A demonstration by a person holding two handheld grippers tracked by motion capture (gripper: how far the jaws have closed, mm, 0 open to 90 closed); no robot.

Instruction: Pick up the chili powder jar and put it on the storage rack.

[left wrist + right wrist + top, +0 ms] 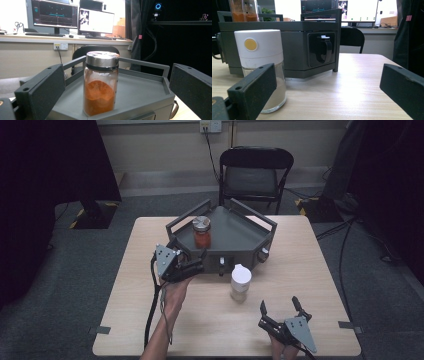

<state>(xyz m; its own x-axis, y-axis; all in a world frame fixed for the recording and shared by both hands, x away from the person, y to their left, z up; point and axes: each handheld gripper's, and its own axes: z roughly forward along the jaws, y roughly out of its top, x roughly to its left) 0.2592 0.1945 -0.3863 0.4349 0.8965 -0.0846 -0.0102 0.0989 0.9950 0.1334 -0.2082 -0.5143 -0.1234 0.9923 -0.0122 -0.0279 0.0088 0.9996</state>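
Nearest, at six o'clock on the table (150, 330), the right gripper (283, 306) rests with its jaws spread wide and empty, the white-capped jar (240, 282) standing just ahead of it at its eleven o'clock. Farther in, the left gripper (199, 260) gapes wide at the grey tray (245, 232), whose near edge carries the jar of orange powder (101, 83) between the jaws. The risk, I judge, is a jaw clipping the tray rail (73, 62) or nudging that tall jar over; beyond, at twelve o'clock, stands a black chair (255, 170).
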